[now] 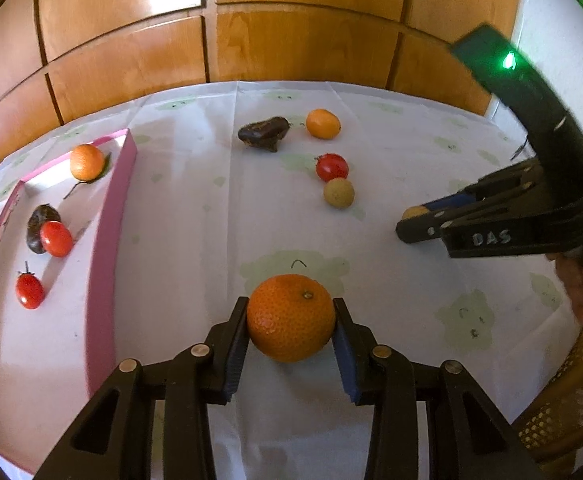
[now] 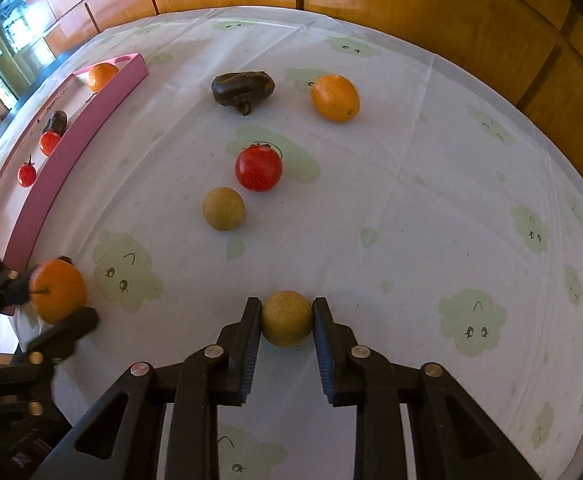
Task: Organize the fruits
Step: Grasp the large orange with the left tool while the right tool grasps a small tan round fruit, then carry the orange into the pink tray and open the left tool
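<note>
My left gripper (image 1: 290, 312) is shut on an orange mandarin (image 1: 290, 317), held above the cloth just right of the pink tray (image 1: 109, 216). My right gripper (image 2: 286, 312) is shut on a small tan round fruit (image 2: 286, 318). The right gripper also shows in the left wrist view (image 1: 419, 222), the left one in the right wrist view (image 2: 57, 300). The tray holds an orange (image 1: 86, 162), a dark date (image 1: 37, 224) and two red tomatoes (image 1: 55, 239) (image 1: 30, 290). On the cloth lie a dark date (image 2: 242, 88), an orange (image 2: 334, 98), a red tomato (image 2: 258, 168) and a tan fruit (image 2: 224, 209).
The table wears a white cloth with green cloud faces (image 2: 471, 322). Wooden cabinet panels (image 1: 291, 44) stand behind the table. A wicker chair (image 1: 571, 408) sits at the right front edge. A window (image 2: 7, 40) is at the far left.
</note>
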{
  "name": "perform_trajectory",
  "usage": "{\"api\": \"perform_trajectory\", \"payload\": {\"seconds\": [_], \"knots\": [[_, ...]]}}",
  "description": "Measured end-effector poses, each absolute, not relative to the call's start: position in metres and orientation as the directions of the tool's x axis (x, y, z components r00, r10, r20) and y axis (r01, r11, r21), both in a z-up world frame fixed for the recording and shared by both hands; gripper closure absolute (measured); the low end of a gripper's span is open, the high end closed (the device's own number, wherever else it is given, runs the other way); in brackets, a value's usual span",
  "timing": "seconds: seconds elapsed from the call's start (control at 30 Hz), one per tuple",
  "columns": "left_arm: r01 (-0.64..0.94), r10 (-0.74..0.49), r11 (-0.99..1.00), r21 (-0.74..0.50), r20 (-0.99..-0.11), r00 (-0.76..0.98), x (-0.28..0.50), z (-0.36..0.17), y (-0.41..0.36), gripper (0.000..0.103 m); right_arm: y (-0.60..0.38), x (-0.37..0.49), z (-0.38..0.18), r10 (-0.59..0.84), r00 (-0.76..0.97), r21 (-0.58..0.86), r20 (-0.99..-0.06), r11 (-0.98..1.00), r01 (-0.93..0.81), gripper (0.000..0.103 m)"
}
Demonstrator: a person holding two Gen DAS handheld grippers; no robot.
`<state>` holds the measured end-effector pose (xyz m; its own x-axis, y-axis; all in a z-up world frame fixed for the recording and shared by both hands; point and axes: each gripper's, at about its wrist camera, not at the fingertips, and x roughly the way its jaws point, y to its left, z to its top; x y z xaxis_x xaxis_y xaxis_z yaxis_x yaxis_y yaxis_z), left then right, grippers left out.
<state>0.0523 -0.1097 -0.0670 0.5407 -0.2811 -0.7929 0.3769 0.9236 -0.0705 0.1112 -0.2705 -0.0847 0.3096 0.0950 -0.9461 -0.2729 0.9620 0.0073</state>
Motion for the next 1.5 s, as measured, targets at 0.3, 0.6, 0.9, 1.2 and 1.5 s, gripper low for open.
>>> {"api": "perform_trajectory", "payload": {"seconds": [0.3,0.6,0.9,1.2,1.5], "knots": [[0.363,-0.289,0.93,-0.062,-0.733,0.616,0.039,-0.026,-0.097,0.064,-0.258,0.106,-0.082,0.094,0.314,0.005,-0.945,0.962,-0.273,0.077],[0.267,-0.225,0.962,-0.048,-0.694,0.684,0.036,0.004,-0.063,0.064,-0.256,0.105,-0.082,0.089,0.318,-0.002,-0.944,0.961,-0.277,0.077],[0.101,-0.098,0.994,-0.037,-0.687,0.72,0.038,0.009,-0.008,0.064,-0.249,0.101,-0.082,0.073,0.332,-0.028,-0.941,0.956,-0.291,0.077],[-0.042,-0.059,0.993,-0.108,-0.782,0.62,0.053,-0.032,0.048,0.063,-0.246,0.099,-0.082,0.066,0.337,-0.04,-0.939,0.954,-0.296,0.077],[-0.053,-0.128,0.979,-0.197,-0.798,0.589,0.061,-0.053,0.061,0.061,-0.248,0.102,-0.084,0.06,0.339,-0.048,-0.939,0.953,-0.3,0.077]]}}
